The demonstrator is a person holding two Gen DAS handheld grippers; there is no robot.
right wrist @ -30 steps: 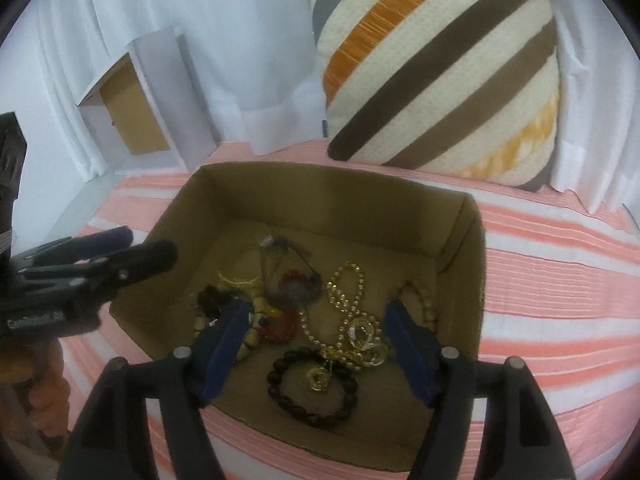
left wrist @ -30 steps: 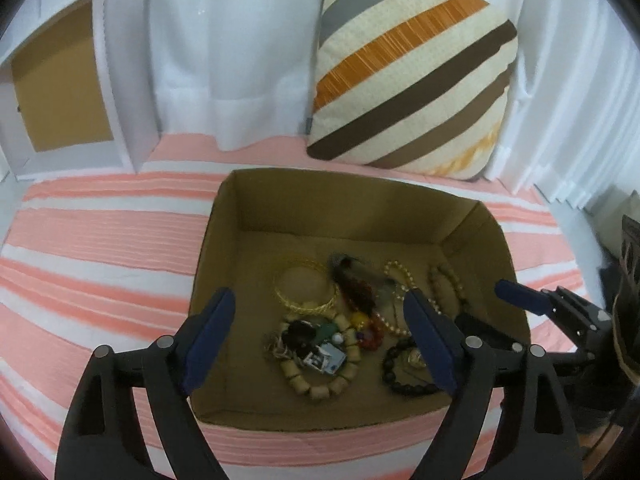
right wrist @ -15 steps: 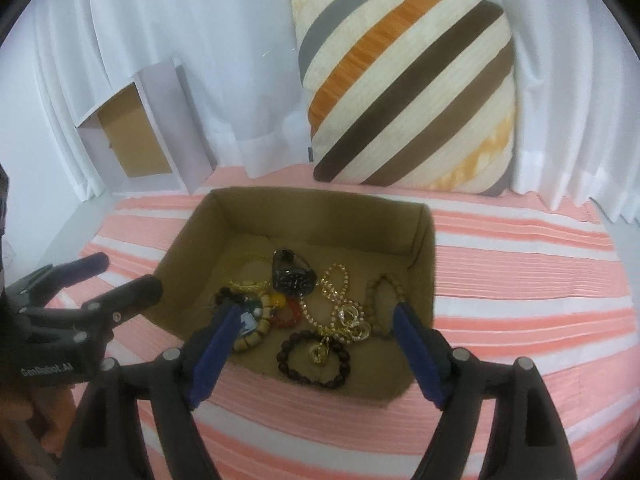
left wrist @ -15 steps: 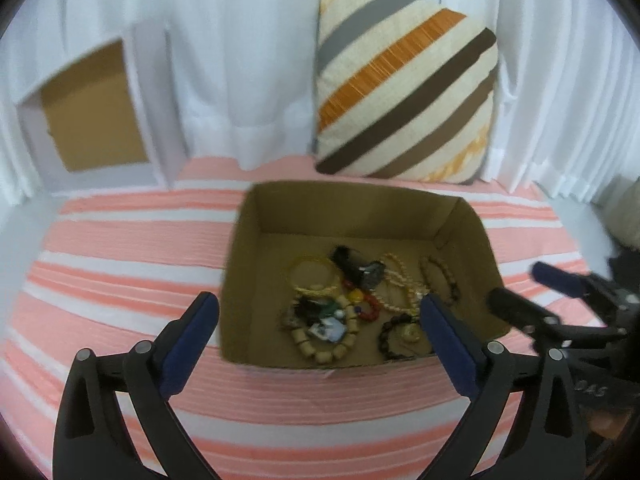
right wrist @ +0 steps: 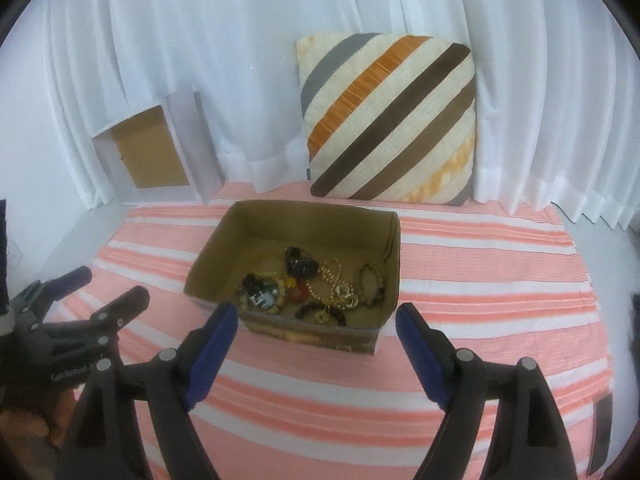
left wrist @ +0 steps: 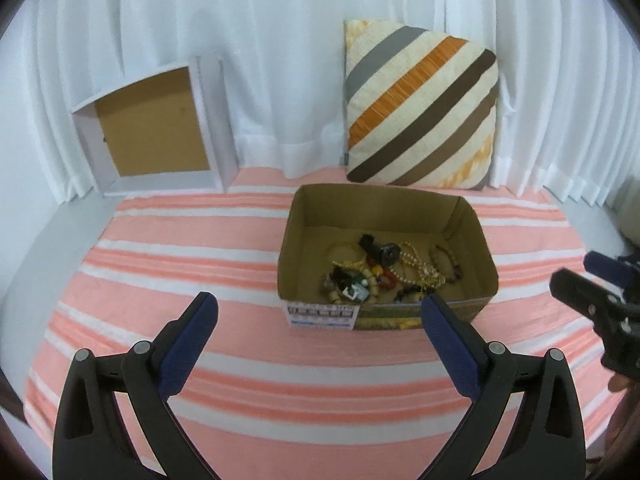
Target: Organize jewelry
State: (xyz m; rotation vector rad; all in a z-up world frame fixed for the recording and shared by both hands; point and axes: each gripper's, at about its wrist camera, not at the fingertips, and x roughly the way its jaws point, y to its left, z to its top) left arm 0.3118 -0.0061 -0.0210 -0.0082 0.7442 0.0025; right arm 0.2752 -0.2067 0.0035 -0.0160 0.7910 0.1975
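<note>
Jewelry (left wrist: 384, 276) lies in a heap at the bottom of a brown cardboard box (left wrist: 290, 248). Biggest of all is the white curtain (left wrist: 280, 60) hanging at the back. Next comes the pink and white striped cloth (left wrist: 192, 256) that the box sits on. A striped pillow (left wrist: 420, 108) leans on the curtain just behind the box, and a white box lid (left wrist: 152, 128) with a brown inside stands on its side over to the left of the pillow.

Inside the cardboard box there are bead bracelets, a gold chain (right wrist: 334, 280), a dark bracelet (right wrist: 320, 312) and some little colored bits — all piled close together.

The left gripper (left wrist: 316, 320) hangs above the cloth in front of the box. Its blue fingers (left wrist: 188, 340) are spread wide with nothing between them. The jewelry is past the fingertips and a bit to the right.

The right gripper (right wrist: 316, 336) hangs in front of the box too. Its fingers (right wrist: 424, 356) are also spread apart and hold nothing — the box's near wall shows between them, with the jewelry just beyond.
</note>
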